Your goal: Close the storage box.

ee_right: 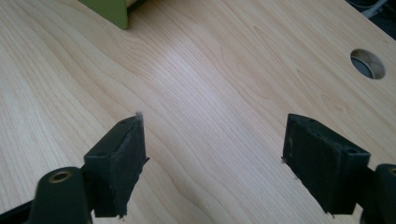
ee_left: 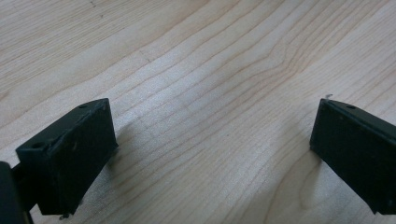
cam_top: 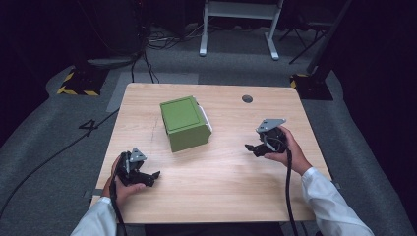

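A green box (cam_top: 184, 123) with a white part along its right side stands near the middle of the wooden table (cam_top: 211, 172). A corner of the green box (ee_right: 109, 10) shows at the top of the right gripper view. My left gripper (cam_top: 150, 178) rests low at the front left of the table, open, with bare wood between its jaws (ee_left: 212, 140). My right gripper (cam_top: 252, 147) is held at the right, right of the box and pointing toward it, also open with nothing between its jaws (ee_right: 212, 154).
A round cable hole (cam_top: 247, 99) sits in the table's far right part, and the hole (ee_right: 368, 64) shows in the right gripper view. Beyond the table lie grey carpet, cables, a white desk frame (cam_top: 238, 24) and yellow-black striped bases (cam_top: 78, 83).
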Motion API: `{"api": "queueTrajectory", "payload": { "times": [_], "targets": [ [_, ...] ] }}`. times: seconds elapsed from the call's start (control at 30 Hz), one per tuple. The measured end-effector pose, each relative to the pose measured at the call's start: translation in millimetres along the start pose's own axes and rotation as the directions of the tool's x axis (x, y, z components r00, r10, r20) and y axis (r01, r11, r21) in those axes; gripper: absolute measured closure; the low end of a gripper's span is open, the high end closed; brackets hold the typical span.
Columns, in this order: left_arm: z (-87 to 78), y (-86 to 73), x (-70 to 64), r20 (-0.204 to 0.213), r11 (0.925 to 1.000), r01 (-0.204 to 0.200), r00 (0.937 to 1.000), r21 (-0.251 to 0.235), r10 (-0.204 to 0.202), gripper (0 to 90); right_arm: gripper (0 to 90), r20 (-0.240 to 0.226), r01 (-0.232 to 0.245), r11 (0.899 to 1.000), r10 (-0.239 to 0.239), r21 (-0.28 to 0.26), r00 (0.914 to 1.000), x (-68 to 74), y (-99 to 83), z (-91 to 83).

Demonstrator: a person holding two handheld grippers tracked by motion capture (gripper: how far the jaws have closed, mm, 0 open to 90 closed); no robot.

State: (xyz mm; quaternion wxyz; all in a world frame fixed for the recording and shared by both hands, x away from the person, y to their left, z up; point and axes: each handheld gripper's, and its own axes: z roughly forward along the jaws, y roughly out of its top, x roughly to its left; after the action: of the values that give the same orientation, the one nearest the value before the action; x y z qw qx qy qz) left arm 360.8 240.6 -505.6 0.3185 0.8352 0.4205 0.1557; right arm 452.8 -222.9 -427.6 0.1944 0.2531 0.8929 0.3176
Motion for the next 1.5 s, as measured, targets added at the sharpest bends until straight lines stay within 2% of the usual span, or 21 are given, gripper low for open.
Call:
{"api": "queueTrajectory", "payload": {
  "times": [0.13,0.2,0.67,0.97,1.07,1.13,1.17,1.33,1.47,1.5],
  "targets": [
    [0.0,0.0,0.0,0.000,1.0000,0.000,1.0000,0.000,0.000,0.5,20.4,0.017,-0.013,1.000,0.013,0.001,0.9998,-1.7,-11.6,-5.7],
    [0.0,0.0,0.0,0.000,1.0000,0.000,1.0000,0.000,0.000,0.5,20.4,0.028,-0.003,1.000,0.003,0.009,0.9996,-2.0,-17.2,-7.8],
    [0.0,0.0,0.0,0.000,1.0000,0.000,1.0000,0.000,0.000,0.5,20.4,0.015,-0.009,0.999,0.009,0.051,0.9998,0.3,-59.9,-17.4],
    [0.0,-0.3,-0.5,-0.001,1.0000,0.003,1.0000,-0.002,-0.003,0.5,20.4,0.008,-0.061,0.997,0.061,0.049,0.9981,-2.4,-95.7,-27.8],
    [0.0,-0.3,-0.5,-0.001,1.0000,0.004,1.0000,-0.002,-0.004,0.5,20.4,0.007,-0.087,0.994,0.087,0.067,0.9962,-4.5,-112.7,-30.1],
    [0.0,-0.3,-0.4,-0.001,1.0000,0.002,1.0000,-0.003,-0.002,0.5,20.4,0.008,-0.094,0.993,0.094,0.065,0.9955,-5.2,-117.0,-31.0],
    [-0.1,-0.2,-0.3,-0.001,1.0000,0.001,1.0000,0.000,-0.001,0.5,19.7,0.007,-0.122,0.990,0.121,0.067,0.9926,-7.0,-124.8,-33.1],
    [0.0,-0.3,-0.5,-0.001,1.0000,0.004,1.0000,-0.002,-0.004,0.5,17.7,0.014,-0.158,0.986,0.157,0.050,0.9875,-11.0,-140.3,-39.1],
    [0.0,-0.3,-0.5,-0.001,1.0000,0.004,1.0000,-0.002,-0.004,0.5,17.1,0.006,-0.222,0.975,0.222,0.005,0.9751,-16.8,-158.1,-46.3],
    [0.0,-0.3,-0.5,-0.001,1.0000,0.004,1.0000,-0.002,-0.004,0.5,17.1,0.006,-0.222,0.975,0.222,0.005,0.9751,-16.8,-158.1,-46.3]
  ]
}}
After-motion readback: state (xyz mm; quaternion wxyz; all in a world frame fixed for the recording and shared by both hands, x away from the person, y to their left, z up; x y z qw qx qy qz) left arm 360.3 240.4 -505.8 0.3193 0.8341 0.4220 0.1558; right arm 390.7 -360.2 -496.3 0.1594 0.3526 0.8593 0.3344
